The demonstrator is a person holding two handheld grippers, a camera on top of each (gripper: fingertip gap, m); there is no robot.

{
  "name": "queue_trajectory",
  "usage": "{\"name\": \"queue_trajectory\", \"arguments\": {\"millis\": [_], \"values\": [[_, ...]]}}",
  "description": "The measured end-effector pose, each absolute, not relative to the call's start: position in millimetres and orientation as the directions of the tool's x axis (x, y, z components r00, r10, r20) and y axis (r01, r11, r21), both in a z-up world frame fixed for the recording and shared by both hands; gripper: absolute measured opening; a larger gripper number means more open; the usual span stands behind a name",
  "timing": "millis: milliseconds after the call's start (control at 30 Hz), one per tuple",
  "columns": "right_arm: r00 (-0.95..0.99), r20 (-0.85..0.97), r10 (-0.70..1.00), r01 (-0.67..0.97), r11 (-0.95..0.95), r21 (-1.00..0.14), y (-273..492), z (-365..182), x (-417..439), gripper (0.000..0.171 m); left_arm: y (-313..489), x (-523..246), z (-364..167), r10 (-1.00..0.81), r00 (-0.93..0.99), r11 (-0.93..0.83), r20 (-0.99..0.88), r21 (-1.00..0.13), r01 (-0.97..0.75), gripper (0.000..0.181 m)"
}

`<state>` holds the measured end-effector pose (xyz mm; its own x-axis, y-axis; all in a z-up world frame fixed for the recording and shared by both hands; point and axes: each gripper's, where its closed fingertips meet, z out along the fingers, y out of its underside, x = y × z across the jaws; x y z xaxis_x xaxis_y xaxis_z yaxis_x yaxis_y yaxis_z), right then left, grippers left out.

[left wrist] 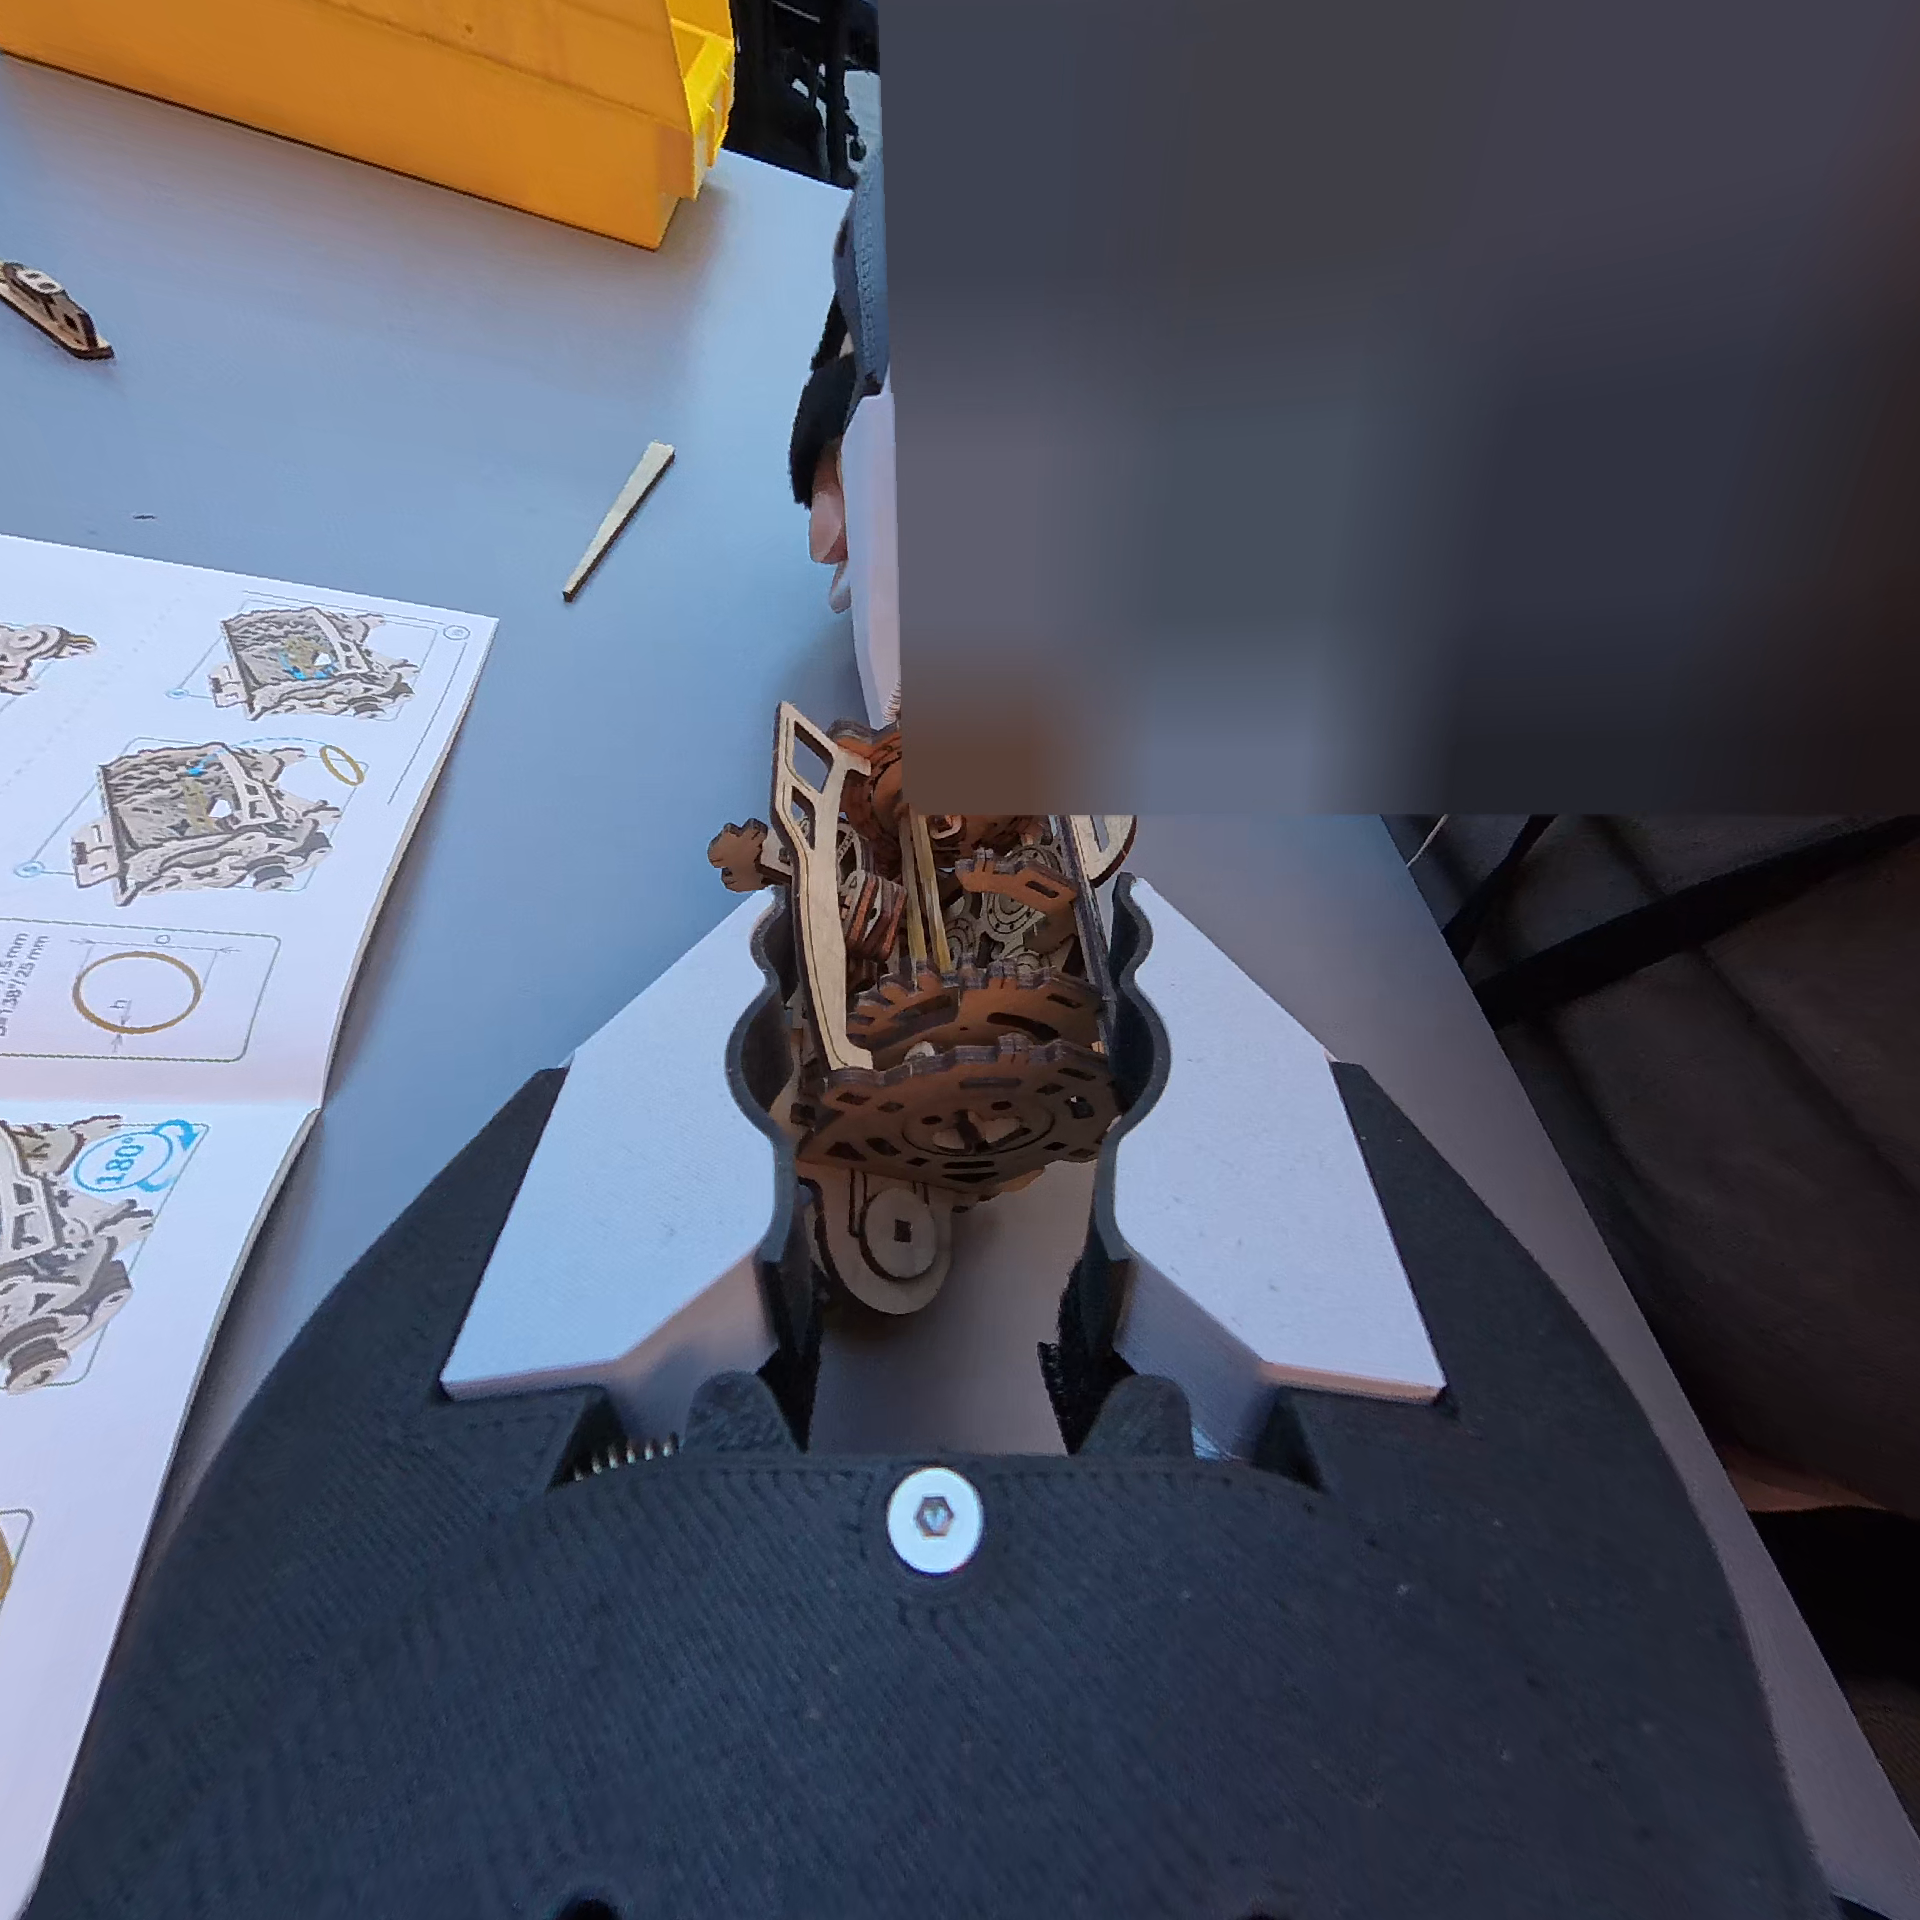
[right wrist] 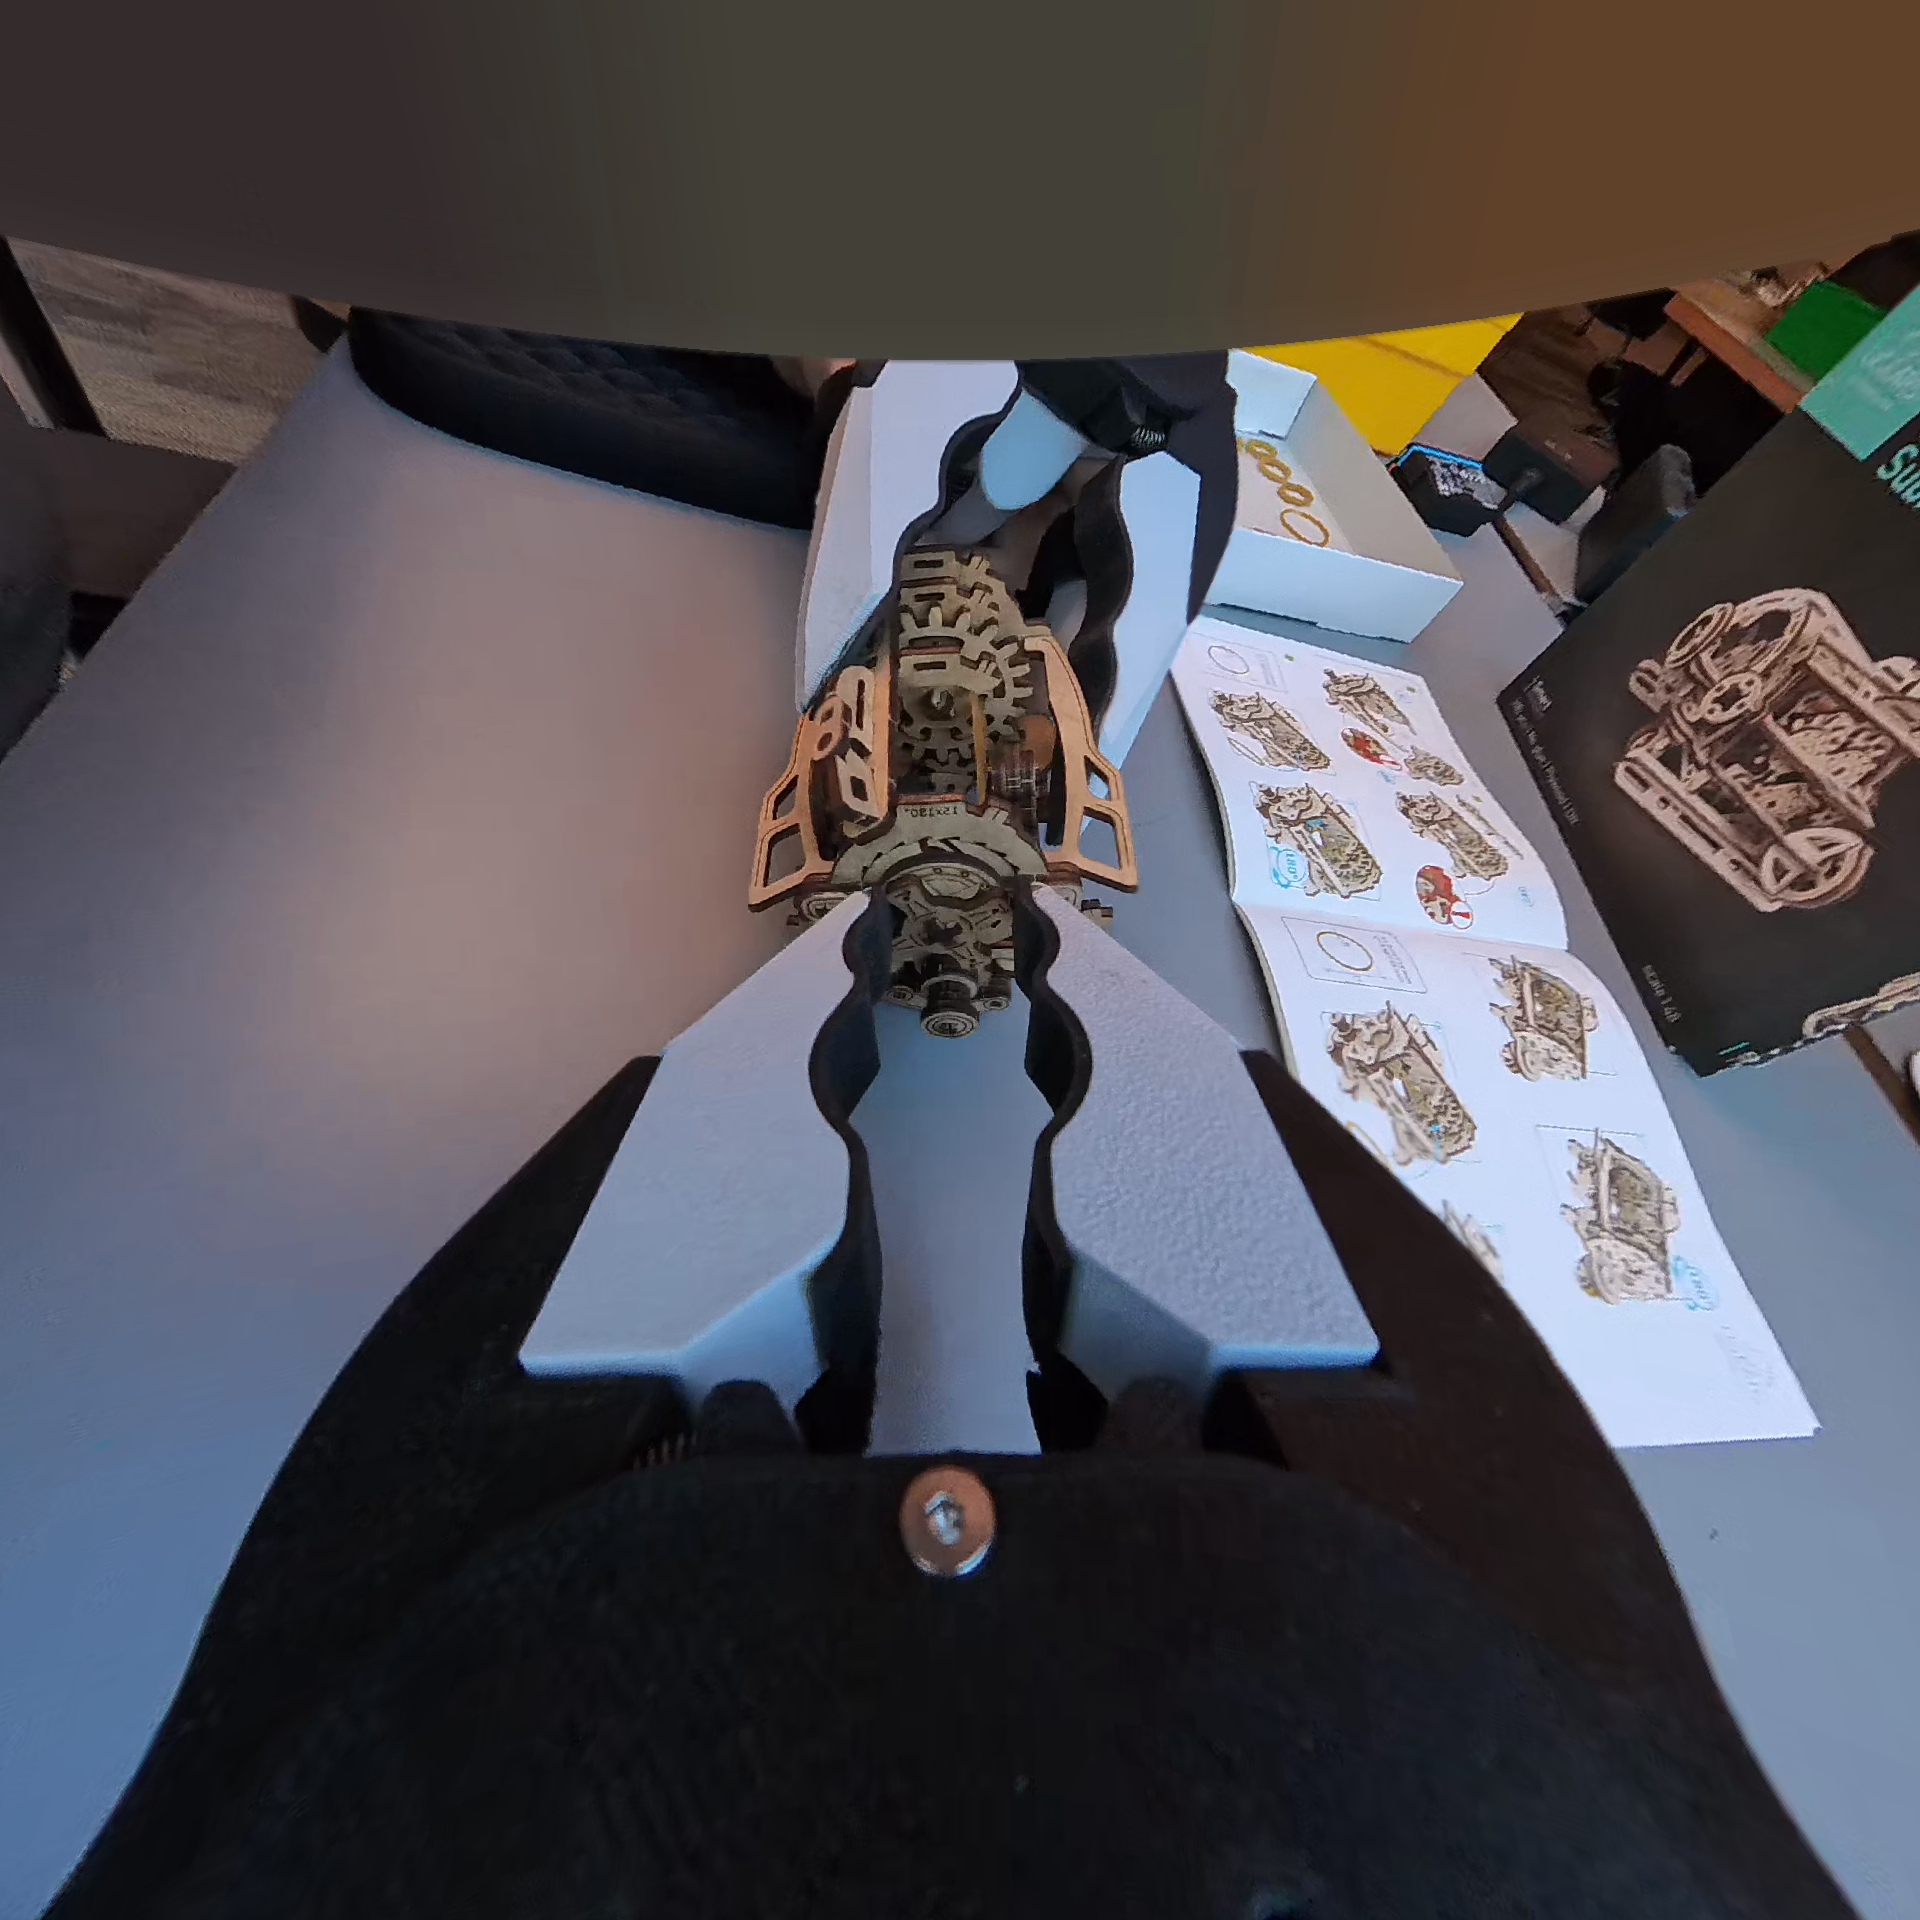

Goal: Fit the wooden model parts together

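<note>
Wood fills both grips: the model [right wrist: 940, 769] is held in the air between the two grippers, one at each end. In the right wrist view the right gripper [right wrist: 945, 935] sits at the centre of the frame, its dark wavy pads closed on the round hub at the model's near end. Straight beyond, up the frame, the left gripper [right wrist: 997, 540] pinches the far end from the opposite side. In the left wrist view the left gripper [left wrist: 940, 997] clamps the model's [left wrist: 935, 1018] body just above the frame's centre, with a large gear face turned toward the camera.

So the long axis runs fingertip to fingertip, the two grippers facing each other along it. Any seating push would likely go along that line, one end braced against the other.

Outward, the booklet [right wrist: 1455, 997] lies open at the right of the right view, the box [right wrist: 1745, 748] beside it. A loose sliver [left wrist: 619, 520] and a small dark part [left wrist: 52, 312] lie on the table [left wrist: 416, 364] at upper left of the left view, near a yellow bin [left wrist: 436, 94].
</note>
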<state>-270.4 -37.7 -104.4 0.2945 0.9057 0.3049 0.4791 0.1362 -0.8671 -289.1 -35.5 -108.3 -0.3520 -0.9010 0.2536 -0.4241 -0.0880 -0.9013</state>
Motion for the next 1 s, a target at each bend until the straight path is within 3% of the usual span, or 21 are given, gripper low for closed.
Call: {"name": "queue_trajectory", "arguments": {"millis": [167,300,400,500,700,1000], "values": [[0.308,0.207,0.929,0.435,0.057,-0.899,-37,-104,-270,0.022,-35,-289,-108,-0.903,-0.35,-0.084,0.248,-0.903,-0.421,0.058],[0.279,0.361,0.89,0.473,0.2,-0.858,-38,-104,-269,0.025,-36,-289,-108,-0.904,-0.353,-0.077,0.242,-0.904,-0.421,0.059],[0.295,0.357,0.886,0.476,0.188,-0.859,-34,-105,-266,0.035,-37,-289,-109,-0.908,-0.356,-0.059,0.222,-0.907,-0.416,0.059],[0.268,0.29,0.919,0.452,0.146,-0.88,-39,-107,-268,0.027,-38,-290,-109,-0.909,-0.359,-0.047,0.211,-0.909,-0.414,0.059],[0.229,0.348,0.909,0.464,0.212,-0.86,-44,-107,-272,0.019,-41,-291,-109,-0.905,-0.378,-0.027,0.196,-0.913,-0.408,0.058],[0.226,0.134,0.965,0.415,0.029,-0.91,-46,-110,-272,0.013,-42,-291,-110,-0.912,-0.377,0.004,0.161,-0.916,-0.401,0.058]]}}
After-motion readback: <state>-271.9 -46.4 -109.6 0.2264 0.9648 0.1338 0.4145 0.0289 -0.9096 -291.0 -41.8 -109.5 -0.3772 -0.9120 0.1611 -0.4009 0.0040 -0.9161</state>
